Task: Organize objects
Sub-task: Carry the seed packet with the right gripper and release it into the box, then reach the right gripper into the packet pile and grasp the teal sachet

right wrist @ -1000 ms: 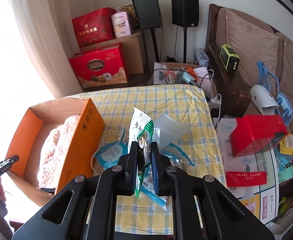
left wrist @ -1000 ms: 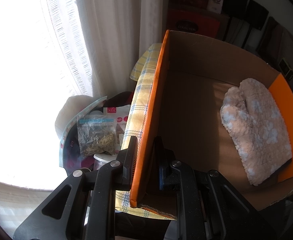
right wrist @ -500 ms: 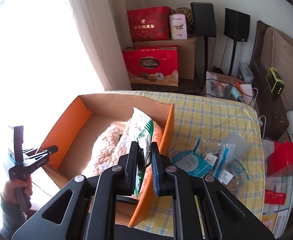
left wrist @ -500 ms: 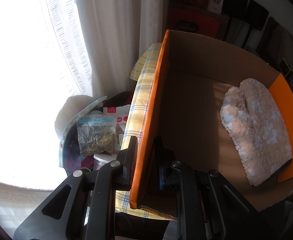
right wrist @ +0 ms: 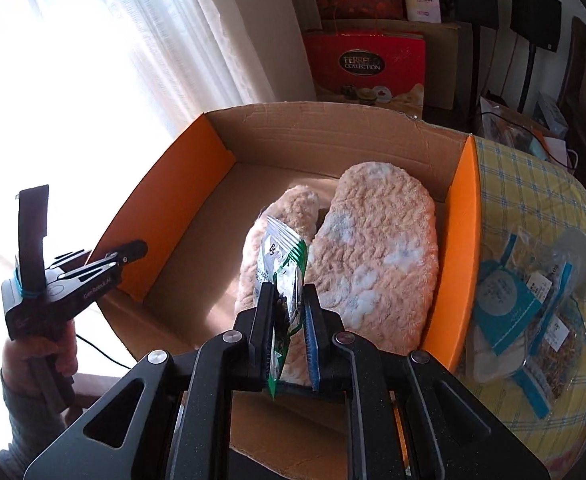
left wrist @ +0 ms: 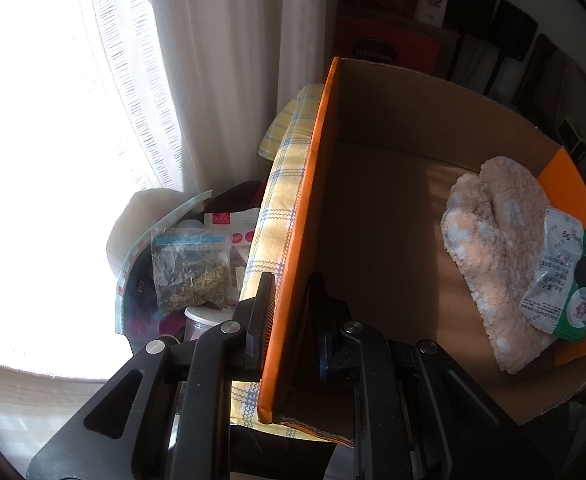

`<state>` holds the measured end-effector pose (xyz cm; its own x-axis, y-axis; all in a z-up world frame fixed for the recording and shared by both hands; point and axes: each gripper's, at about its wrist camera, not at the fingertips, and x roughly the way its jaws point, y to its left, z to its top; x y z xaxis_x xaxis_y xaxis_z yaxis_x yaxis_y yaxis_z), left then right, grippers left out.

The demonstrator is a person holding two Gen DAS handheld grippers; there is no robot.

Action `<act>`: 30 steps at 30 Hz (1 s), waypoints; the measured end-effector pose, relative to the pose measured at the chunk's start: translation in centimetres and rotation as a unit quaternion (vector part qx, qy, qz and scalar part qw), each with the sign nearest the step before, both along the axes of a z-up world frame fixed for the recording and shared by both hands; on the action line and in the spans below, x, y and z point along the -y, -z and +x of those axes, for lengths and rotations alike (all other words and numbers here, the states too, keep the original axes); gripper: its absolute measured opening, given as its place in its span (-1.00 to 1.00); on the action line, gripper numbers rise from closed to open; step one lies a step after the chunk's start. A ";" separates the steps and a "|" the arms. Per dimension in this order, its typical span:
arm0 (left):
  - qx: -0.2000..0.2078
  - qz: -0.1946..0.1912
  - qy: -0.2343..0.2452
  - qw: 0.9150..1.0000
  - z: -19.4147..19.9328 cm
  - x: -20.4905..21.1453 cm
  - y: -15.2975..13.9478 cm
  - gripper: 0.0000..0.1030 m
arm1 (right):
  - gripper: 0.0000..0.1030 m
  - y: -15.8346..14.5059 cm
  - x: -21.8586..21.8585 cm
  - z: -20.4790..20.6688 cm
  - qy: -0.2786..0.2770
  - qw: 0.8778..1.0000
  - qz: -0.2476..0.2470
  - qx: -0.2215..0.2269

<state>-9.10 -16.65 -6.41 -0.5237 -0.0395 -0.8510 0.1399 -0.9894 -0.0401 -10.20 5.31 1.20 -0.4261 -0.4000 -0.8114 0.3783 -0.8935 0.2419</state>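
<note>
Over the last second I swung the right tool (right wrist: pixel 289 332) off the checked cloth of the desk (right wrist: pixel 533 184) and over the orange cardboard box (right wrist: pixel 459 240). It was clenched on the green-and-white snack packet (right wrist: pixel 283 264), which stood upright between the pads over the fluffy pink slippers (right wrist: pixel 373 248) already lying inside the box, toward its right wall. A second ago that packet was out over the middle of the desk, above the pile of bagged items; in the left wrist view it had only just come into sight, at the right edge (left wrist: pixel 561 276), over the slippers. The left tool (left wrist: pixel 289 320) had not shifted: it stayed clamped on the box's near-left wall, one pad outside and one inside, holding the box steady at the desk's window-side edge. So I judged the carry finished and the drop the step in hand; the packet was not yet released. The clear bags with blue labels (right wrist: pixel 509 300) lay outside the box by its right wall, so I judged more trips were left.
</note>
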 end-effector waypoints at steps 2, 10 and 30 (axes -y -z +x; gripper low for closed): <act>0.001 0.000 0.000 1.000 0.0 -0.1 0.0 -0.70 | -0.63 0.6 0.3 -0.2 -0.004 1.000 0.003 0.006; 0.001 0.001 -0.001 1.000 -0.1 -0.3 0.0 -0.70 | -0.29 0.7 -0.2 -0.4 0.014 0.997 0.070 -0.031; 0.002 0.001 0.000 1.000 0.1 -0.5 -0.1 -0.70 | 0.15 -4.3 -6.9 0.2 0.074 0.992 0.070 -0.077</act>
